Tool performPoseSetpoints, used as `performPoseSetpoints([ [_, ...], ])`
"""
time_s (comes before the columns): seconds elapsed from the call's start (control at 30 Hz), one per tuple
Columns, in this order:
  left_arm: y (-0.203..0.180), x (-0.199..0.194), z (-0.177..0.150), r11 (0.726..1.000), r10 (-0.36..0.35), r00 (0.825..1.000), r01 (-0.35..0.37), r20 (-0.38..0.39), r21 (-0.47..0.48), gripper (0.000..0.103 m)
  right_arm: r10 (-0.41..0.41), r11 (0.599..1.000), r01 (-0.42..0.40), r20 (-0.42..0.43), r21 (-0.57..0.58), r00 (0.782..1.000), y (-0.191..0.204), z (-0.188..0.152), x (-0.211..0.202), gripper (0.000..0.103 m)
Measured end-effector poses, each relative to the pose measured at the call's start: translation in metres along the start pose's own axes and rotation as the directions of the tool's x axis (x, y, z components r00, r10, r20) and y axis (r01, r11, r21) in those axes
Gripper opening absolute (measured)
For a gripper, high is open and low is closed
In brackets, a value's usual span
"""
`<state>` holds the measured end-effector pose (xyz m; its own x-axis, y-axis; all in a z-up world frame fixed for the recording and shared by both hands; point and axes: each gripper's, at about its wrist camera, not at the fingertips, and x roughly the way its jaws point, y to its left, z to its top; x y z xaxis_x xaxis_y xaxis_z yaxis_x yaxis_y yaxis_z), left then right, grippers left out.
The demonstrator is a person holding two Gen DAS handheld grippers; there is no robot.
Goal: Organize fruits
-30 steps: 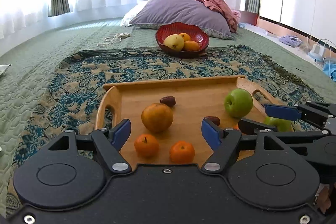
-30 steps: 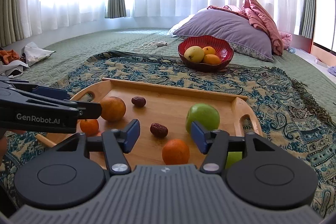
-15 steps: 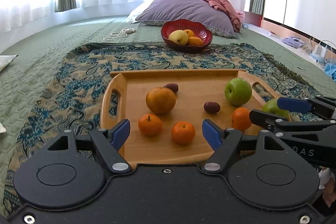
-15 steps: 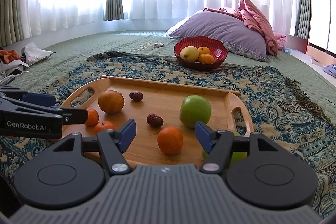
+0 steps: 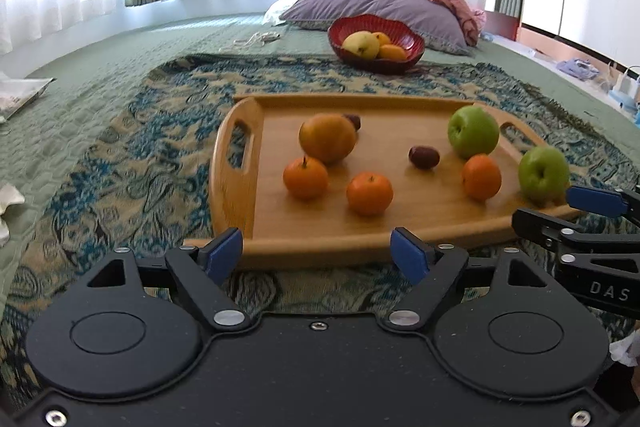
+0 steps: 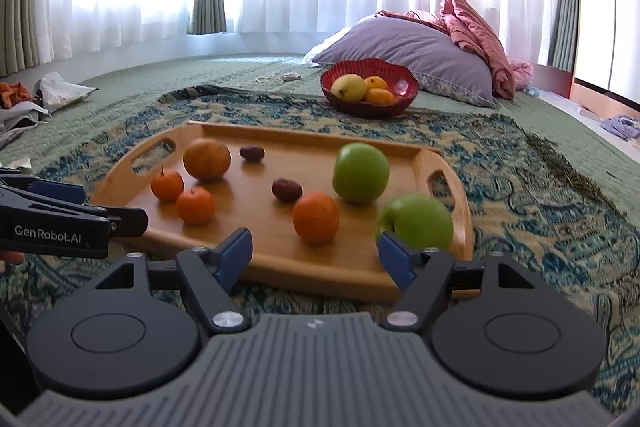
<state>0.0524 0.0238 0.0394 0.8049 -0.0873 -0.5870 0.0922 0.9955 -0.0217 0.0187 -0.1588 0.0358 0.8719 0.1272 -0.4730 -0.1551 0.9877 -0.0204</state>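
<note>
A wooden tray [image 5: 240,195] [image 6: 280,269] lies on a patterned cloth. On it are a large orange [image 5: 327,137] [image 6: 207,159], three small tangerines [image 5: 369,193] [image 6: 316,218], two green apples [image 5: 473,131] [image 6: 416,223] and two dark dates [image 5: 424,157] [image 6: 287,189]. A red bowl [image 5: 376,43] [image 6: 370,93] with yellow and orange fruit stands beyond the tray. My left gripper [image 5: 318,257] is open and empty before the tray's near edge. My right gripper [image 6: 314,253] is open and empty at the tray's near right corner.
A purple pillow [image 6: 412,63] and pink blanket [image 6: 476,31] lie behind the bowl. Papers and cloth [image 6: 48,95] lie at the far left. A white cable [image 5: 256,38] lies on the green quilt. Small items [image 5: 600,75] sit by the right wall.
Both grippers have pulled back from over the tray to just in front of its near edge. The fruit has not moved.
</note>
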Motion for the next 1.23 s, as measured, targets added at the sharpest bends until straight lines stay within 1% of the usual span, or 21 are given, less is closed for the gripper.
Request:
performPoseSetpoints([
  [0.03,0.0,0.001,-0.003,1.0,0.001,1.0,-0.001,-0.006,-0.002,0.083,-0.003,1.0,0.003,-0.002,0.005,1.0,-0.001,-0.003,-0.001,0.082],
  [0.17,-0.001,0.008,-0.015,1.0,0.014,1.0,-0.014,-0.027,-0.005,0.084,-0.017,1.0,0.017,-0.014,0.005,1.0,0.0,-0.016,-0.002,0.084],
  [0.3,-0.003,0.017,-0.024,0.999,0.043,0.998,-0.043,-0.056,0.002,0.087,-0.032,0.999,0.032,-0.044,-0.005,0.999,0.001,-0.027,0.003,0.086],
  [0.33,-0.004,0.019,-0.026,0.999,0.047,0.997,-0.047,-0.061,0.005,0.092,-0.038,0.999,0.038,-0.053,-0.006,0.998,0.001,-0.029,0.006,0.087],
  [0.4,-0.005,0.021,-0.029,0.998,0.062,0.997,-0.062,-0.054,0.009,0.098,-0.046,0.999,0.046,-0.073,-0.005,0.996,0.001,-0.033,0.011,0.087],
  [0.53,-0.006,0.023,-0.032,0.997,0.071,0.996,-0.071,-0.044,0.019,0.098,-0.049,0.999,0.05,-0.088,0.007,0.995,0.0,-0.038,0.015,0.088],
  [0.73,-0.001,0.026,-0.033,0.998,0.059,0.997,-0.06,-0.057,-0.022,0.1,-0.051,0.999,0.052,-0.09,0.009,0.995,0.0,-0.038,0.017,0.088],
  [0.9,0.001,0.028,-0.033,0.998,0.057,0.997,-0.059,-0.06,-0.029,0.102,-0.05,0.999,0.051,-0.094,0.012,0.994,0.0,-0.038,0.018,0.089],
  [1.23,0.002,0.028,-0.033,0.998,0.056,0.997,-0.058,-0.06,-0.032,0.103,-0.048,0.999,0.05,-0.097,0.017,0.994,-0.001,-0.038,0.02,0.09],
])
